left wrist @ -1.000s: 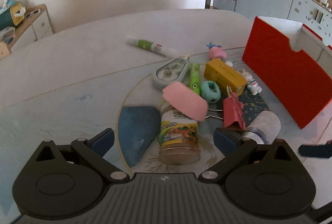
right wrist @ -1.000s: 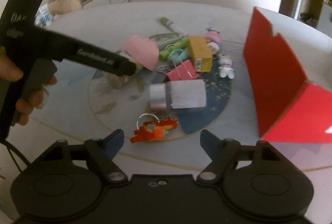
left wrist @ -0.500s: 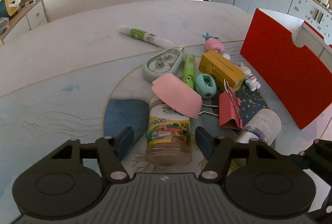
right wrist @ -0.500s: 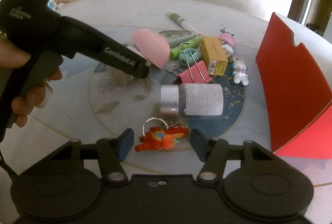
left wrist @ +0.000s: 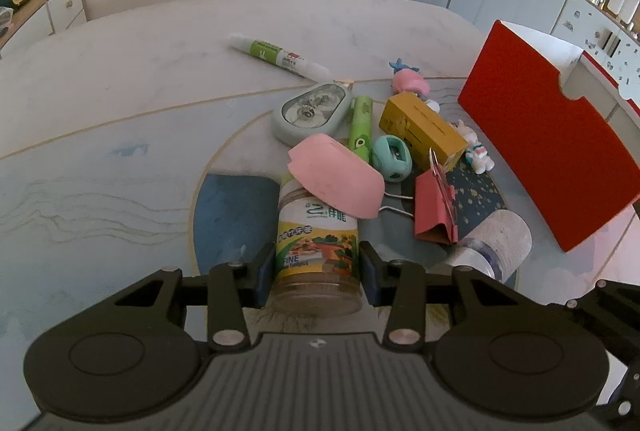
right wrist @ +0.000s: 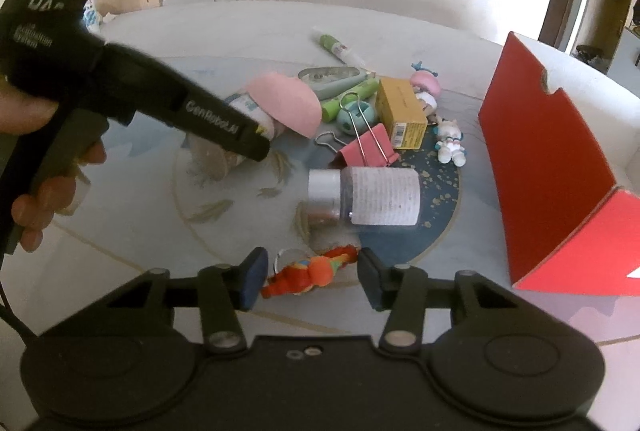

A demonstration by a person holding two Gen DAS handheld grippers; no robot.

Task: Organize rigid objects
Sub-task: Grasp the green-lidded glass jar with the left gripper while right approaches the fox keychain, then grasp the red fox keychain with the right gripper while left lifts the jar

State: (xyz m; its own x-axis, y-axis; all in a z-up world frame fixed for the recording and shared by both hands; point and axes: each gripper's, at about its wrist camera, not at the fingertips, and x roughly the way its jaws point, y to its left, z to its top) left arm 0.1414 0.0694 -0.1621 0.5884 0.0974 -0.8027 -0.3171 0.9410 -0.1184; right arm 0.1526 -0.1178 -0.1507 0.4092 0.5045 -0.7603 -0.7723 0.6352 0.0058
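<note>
A jar with a pink lid and a yellow-green label (left wrist: 316,243) lies on its side on the table. My left gripper (left wrist: 316,271) is shut on the jar near its base, pads touching both sides; the jar also shows in the right wrist view (right wrist: 256,115), partly hidden by the left gripper's body. My right gripper (right wrist: 308,273) stands open around an orange toy figure with a ring (right wrist: 308,271), pads beside it, apart from it. A clear bottle with a silver cap (right wrist: 372,201) lies just beyond.
A red open box (left wrist: 552,151) stands at the right. Between it and the jar lie a pink binder clip (left wrist: 434,207), yellow box (left wrist: 420,129), teal sharpener (left wrist: 392,157), green marker (left wrist: 360,125), tape dispenser (left wrist: 308,113), glue tube (left wrist: 280,55) and small figurines (left wrist: 476,153).
My left gripper moved forward and closed on the jar. My right gripper moved forward and narrowed until the orange toy sits between its fingers.
</note>
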